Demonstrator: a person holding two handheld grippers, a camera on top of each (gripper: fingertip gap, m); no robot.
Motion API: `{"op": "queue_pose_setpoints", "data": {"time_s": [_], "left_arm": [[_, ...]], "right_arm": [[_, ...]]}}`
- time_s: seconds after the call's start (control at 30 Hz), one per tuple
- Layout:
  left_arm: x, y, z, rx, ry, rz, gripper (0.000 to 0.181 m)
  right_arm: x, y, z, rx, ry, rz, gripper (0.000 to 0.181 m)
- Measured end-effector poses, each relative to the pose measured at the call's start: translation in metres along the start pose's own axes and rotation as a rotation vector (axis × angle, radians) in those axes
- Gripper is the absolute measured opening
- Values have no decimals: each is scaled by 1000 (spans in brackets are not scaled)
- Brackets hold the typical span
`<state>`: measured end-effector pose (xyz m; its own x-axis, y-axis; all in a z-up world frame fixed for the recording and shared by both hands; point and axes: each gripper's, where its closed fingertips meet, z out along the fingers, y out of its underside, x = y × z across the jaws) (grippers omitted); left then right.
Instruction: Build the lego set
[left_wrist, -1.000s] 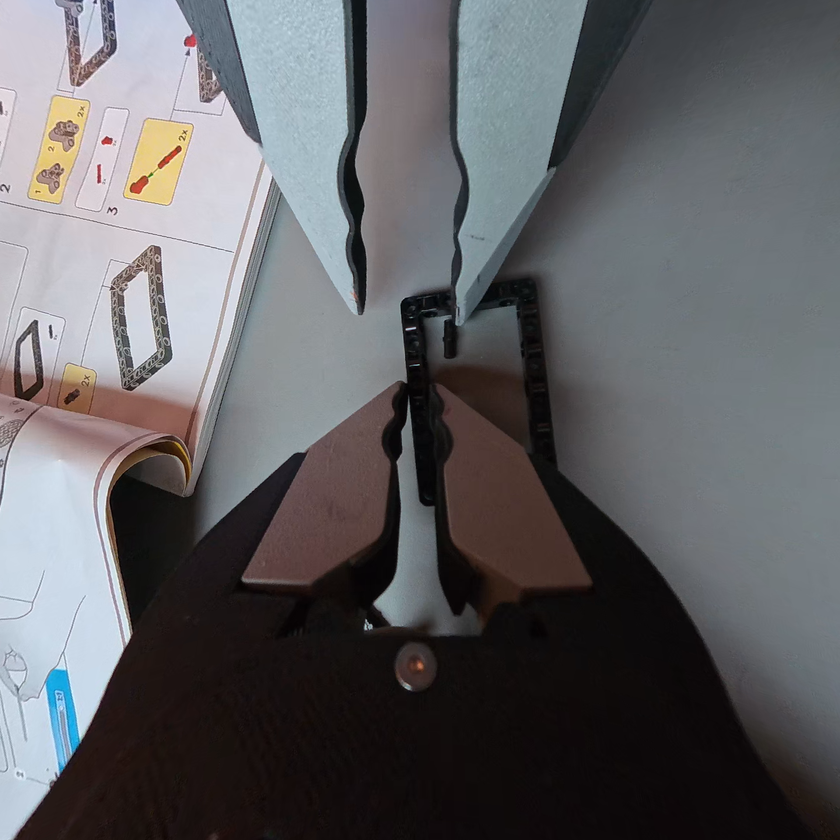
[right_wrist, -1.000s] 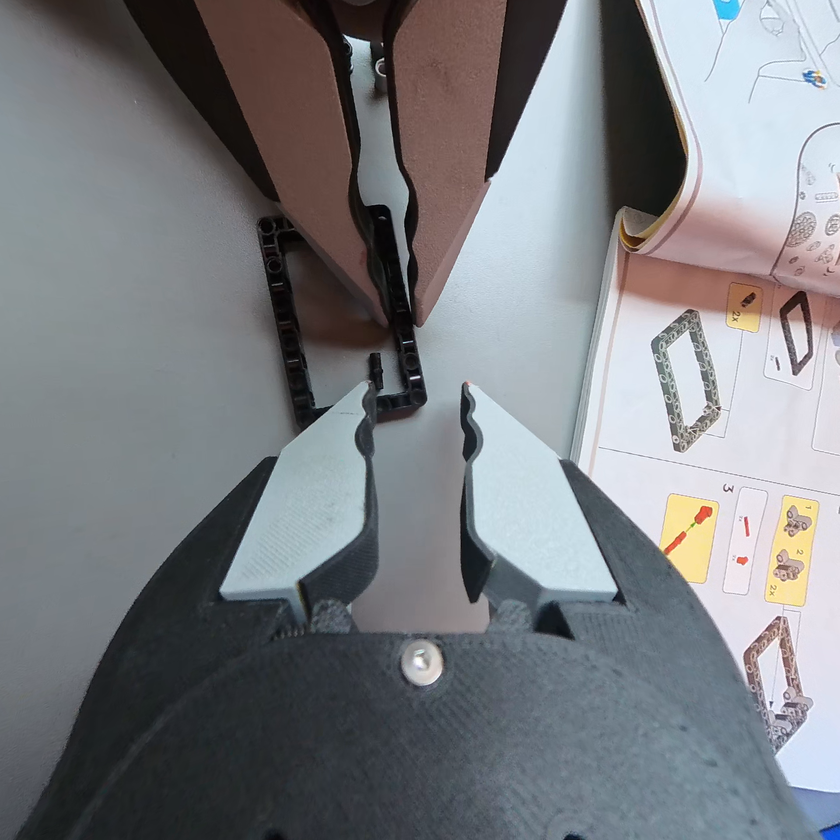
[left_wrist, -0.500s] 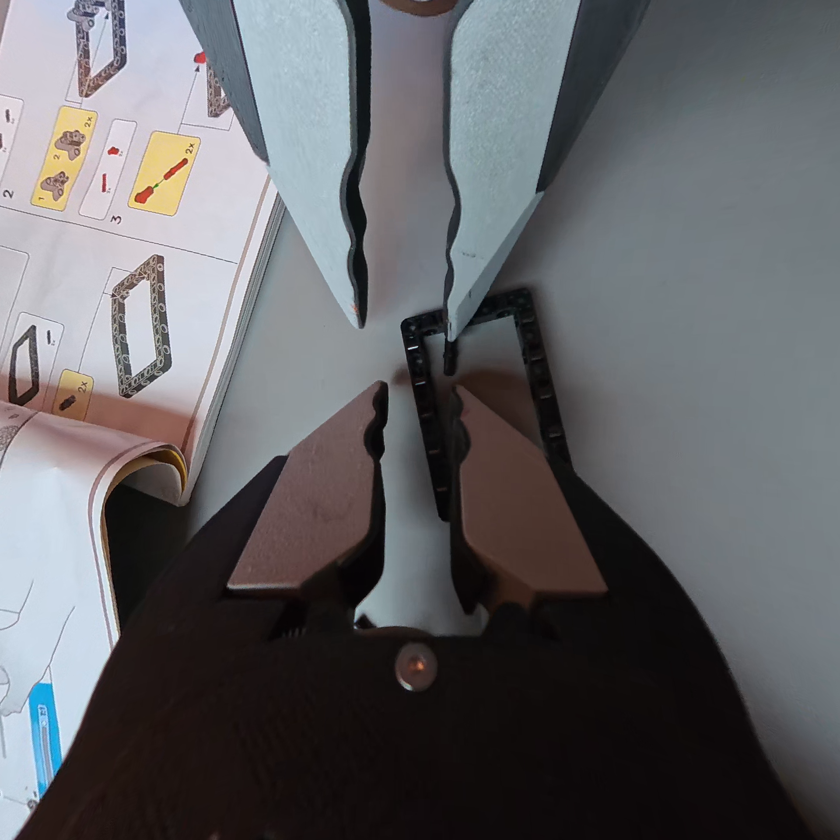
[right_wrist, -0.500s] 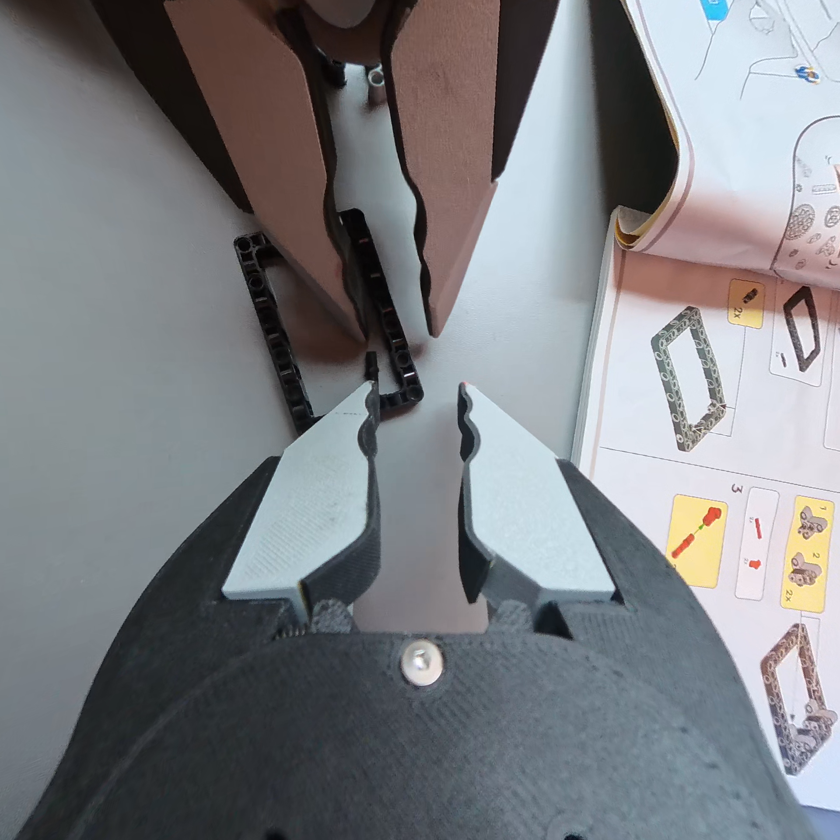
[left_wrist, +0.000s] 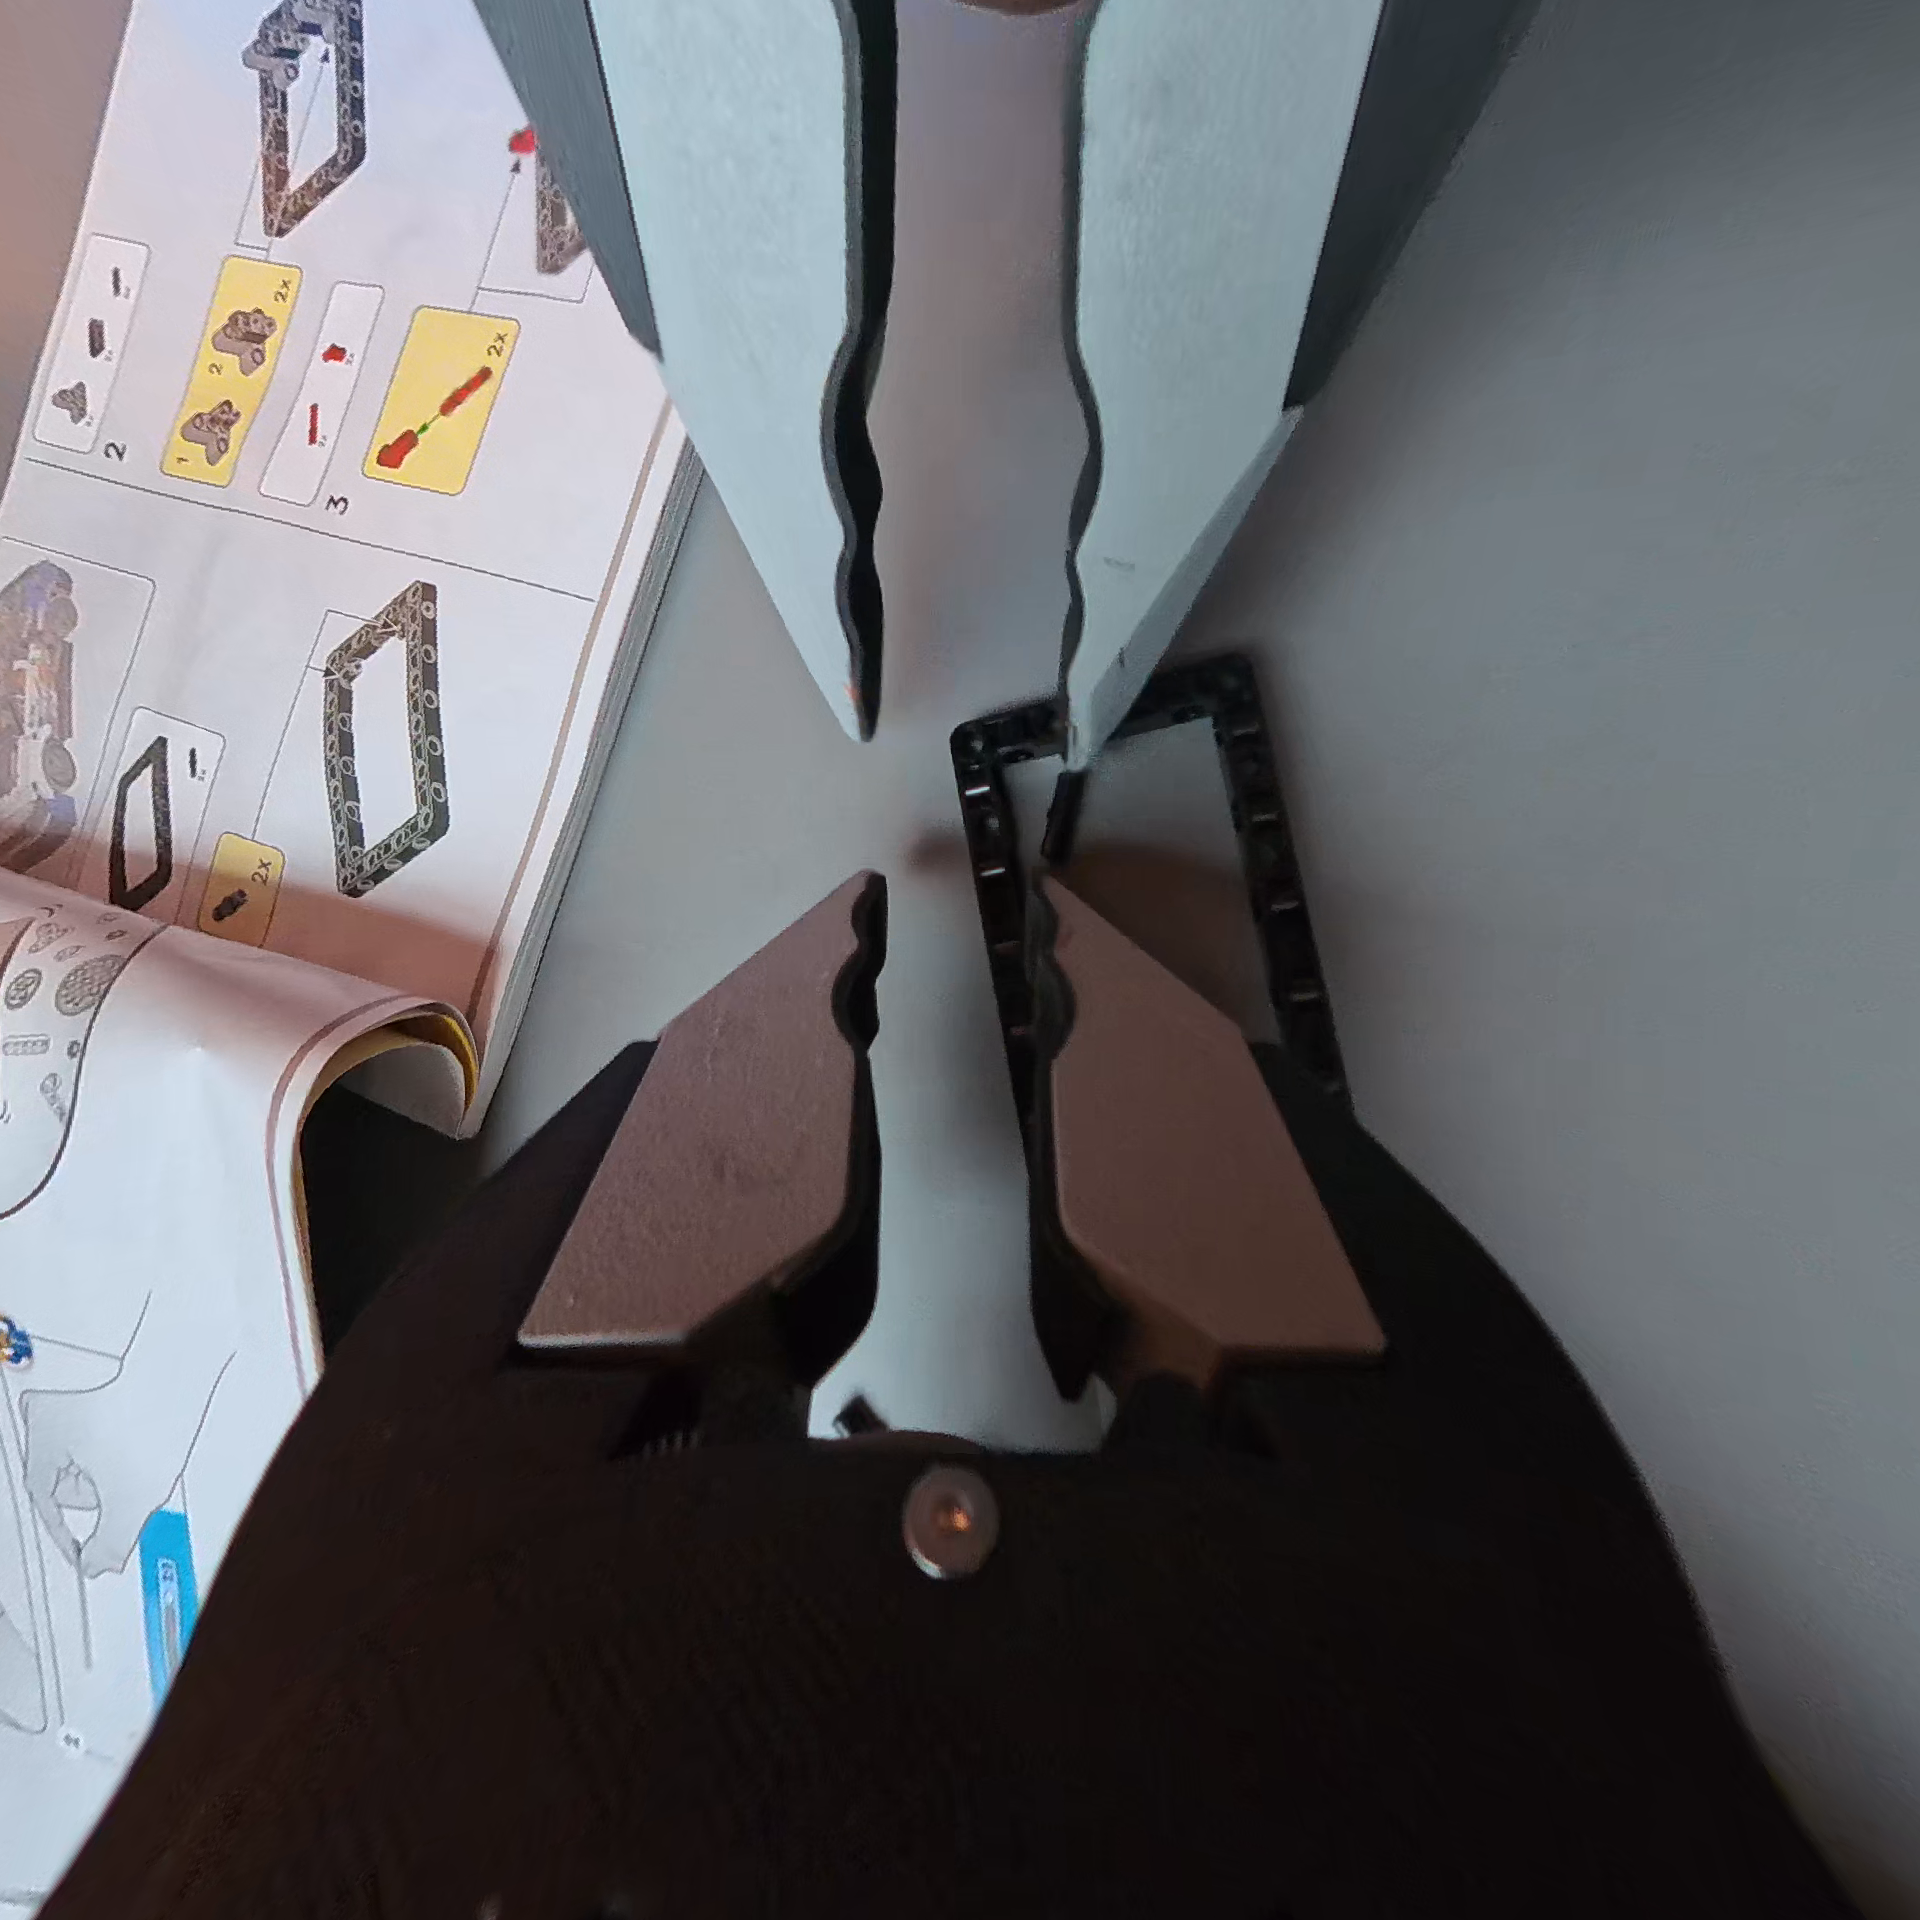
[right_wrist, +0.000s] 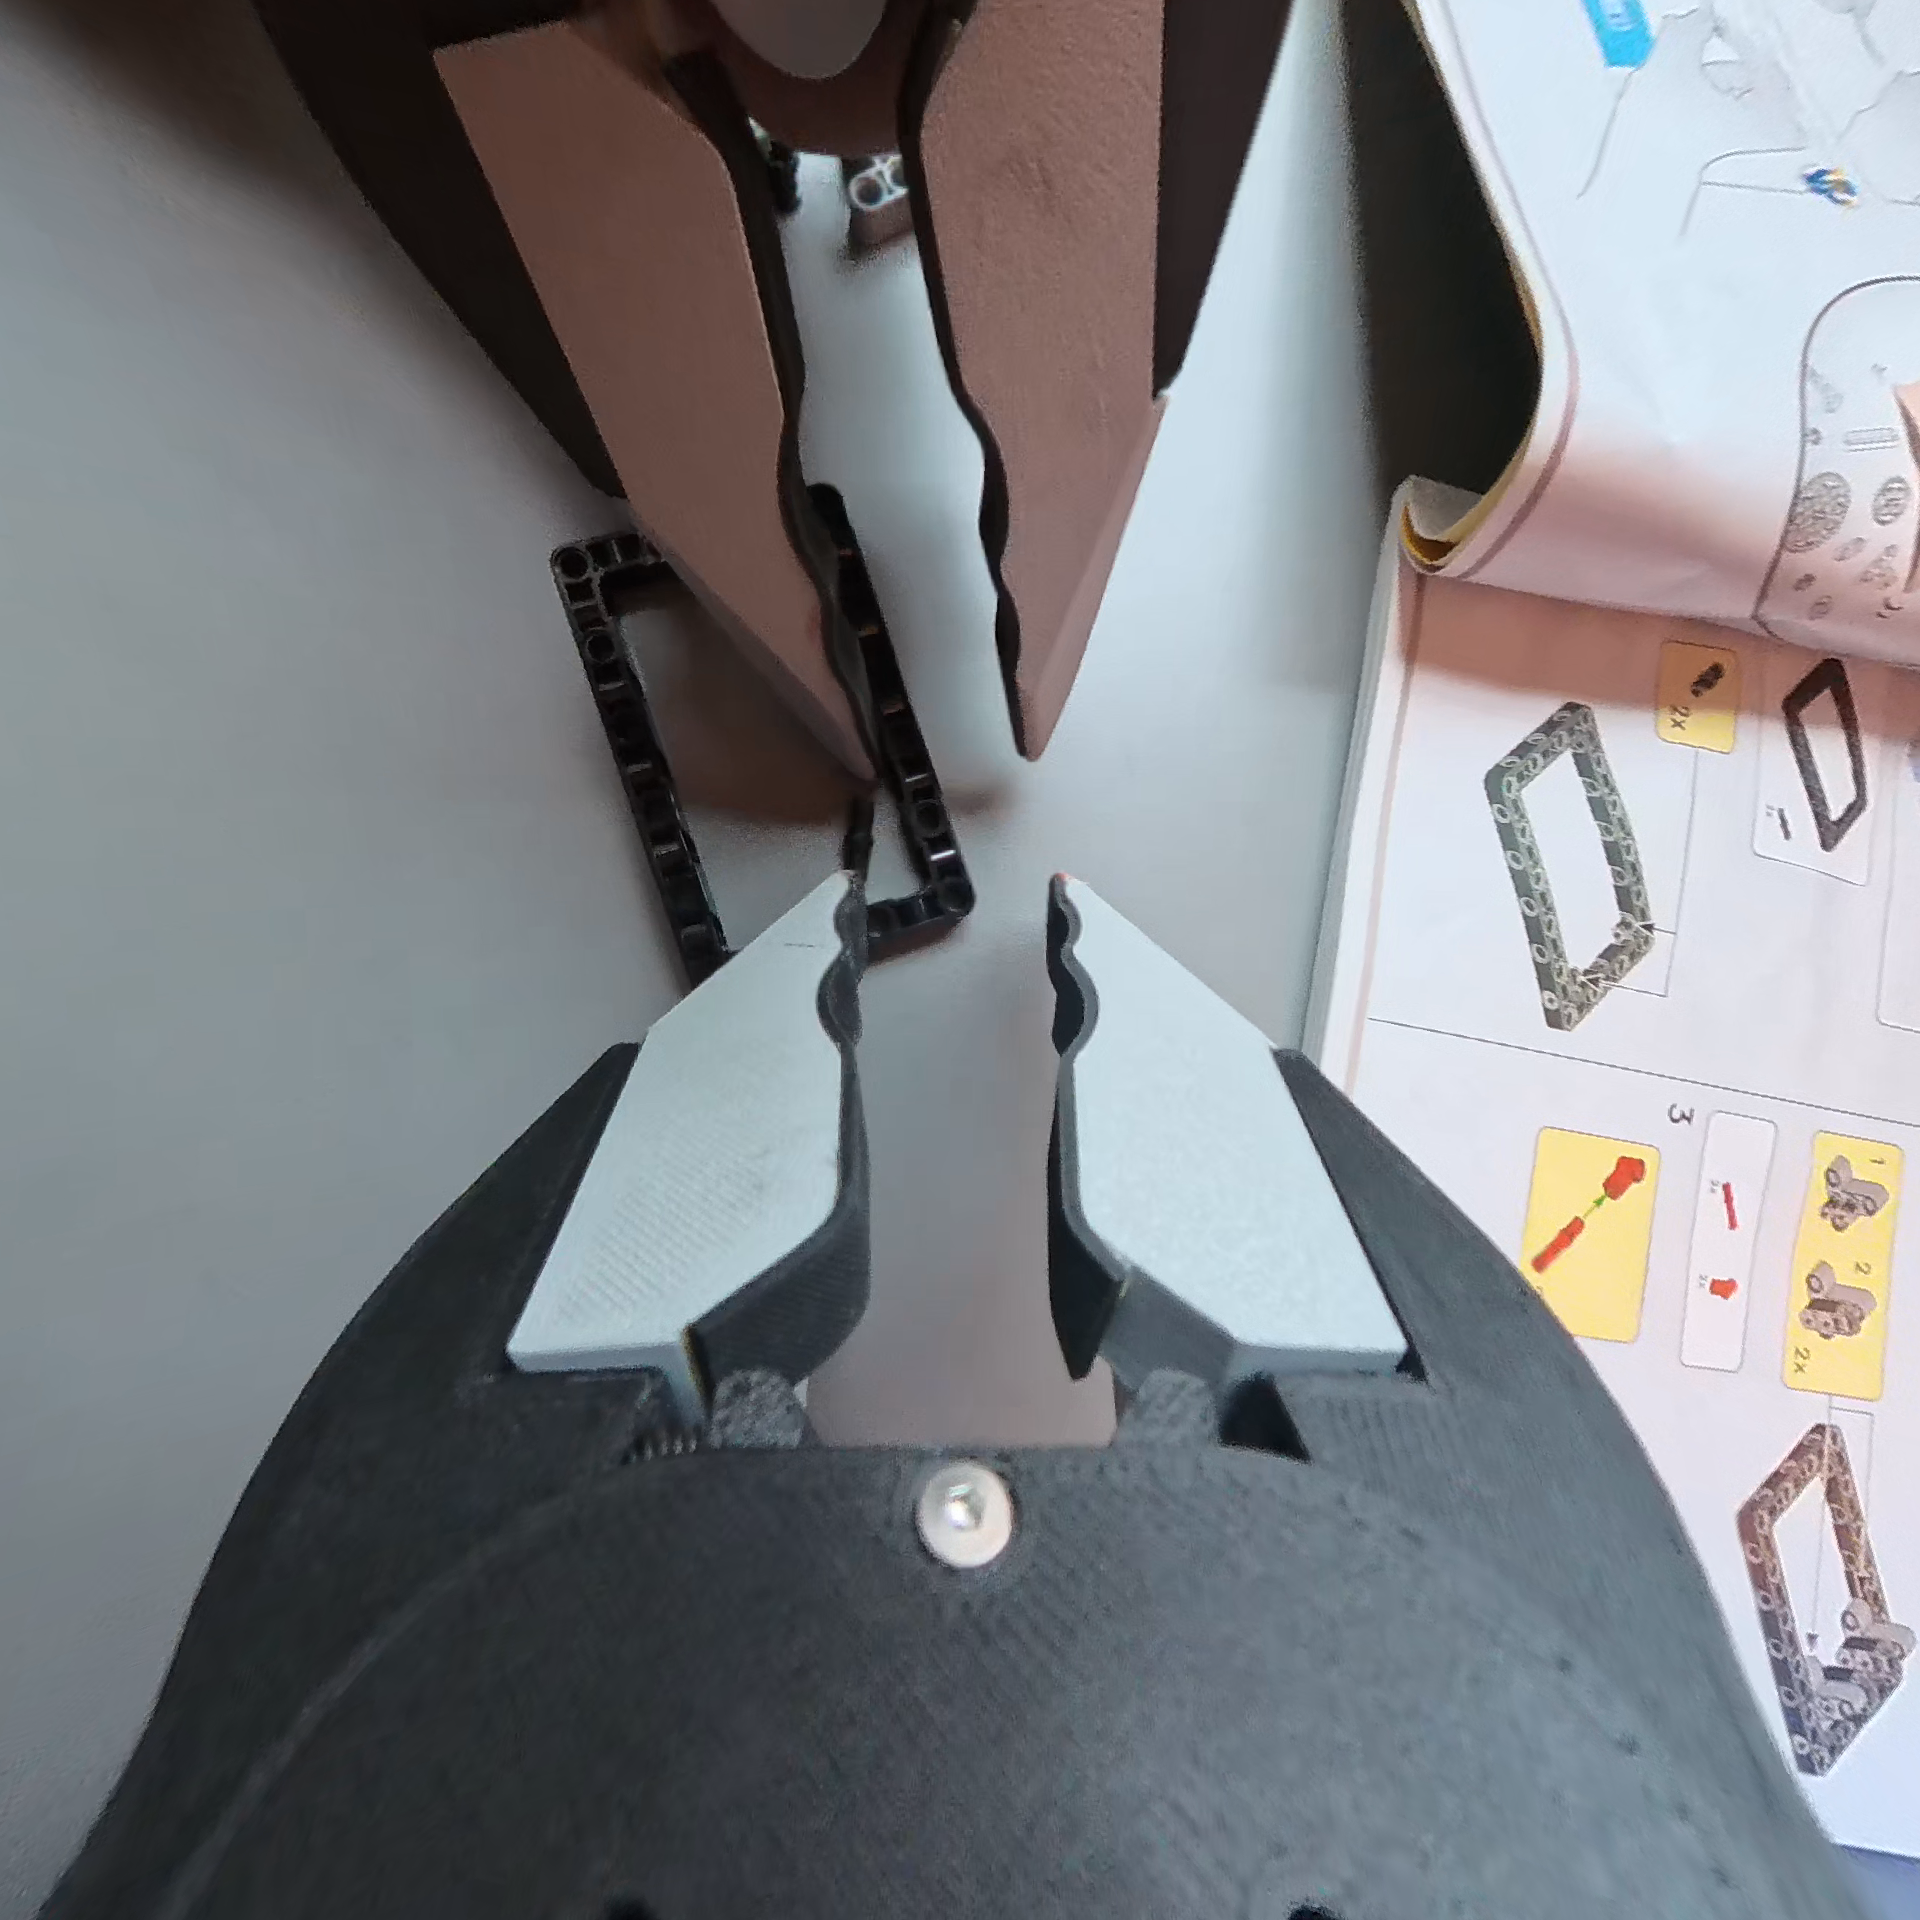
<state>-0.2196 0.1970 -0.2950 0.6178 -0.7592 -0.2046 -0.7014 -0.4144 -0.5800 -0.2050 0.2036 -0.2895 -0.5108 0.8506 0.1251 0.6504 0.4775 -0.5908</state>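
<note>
A black rectangular beam frame lies flat on the grey desk, placed between the two facing tools so that either can reach it. A small black pin stands inside the frame's opening near one short side, apparently being fitted into a hole there. The open instruction booklet lies just beside the work, its assembly drawings turned up, presumably so the current step can be consulted. The left tongs, with brown fingers, stand moderately open and grip nothing; their right finger lies against the inner edge of one long beam of the frame, which suggests a bracing role rather than a grasp. The right tongs, with pale grey fingers, are likewise parted and hold nothing; in the right wrist view their left fingertip overlaps the short end of the frame, right at the pin's end, though contact with the pin cannot be confirmed. The frame's far long beam is touched by neither tool. A pale small part lies on the desk behind the brown fingers.
</note>
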Motion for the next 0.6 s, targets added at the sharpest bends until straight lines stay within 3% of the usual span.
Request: {"op": "queue_pose_setpoints", "data": {"time_s": [0.6], "left_arm": [[2,-5,3,22,-6,-3,23]], "right_arm": [[5,5,2,-32,42,-12,31]]}}
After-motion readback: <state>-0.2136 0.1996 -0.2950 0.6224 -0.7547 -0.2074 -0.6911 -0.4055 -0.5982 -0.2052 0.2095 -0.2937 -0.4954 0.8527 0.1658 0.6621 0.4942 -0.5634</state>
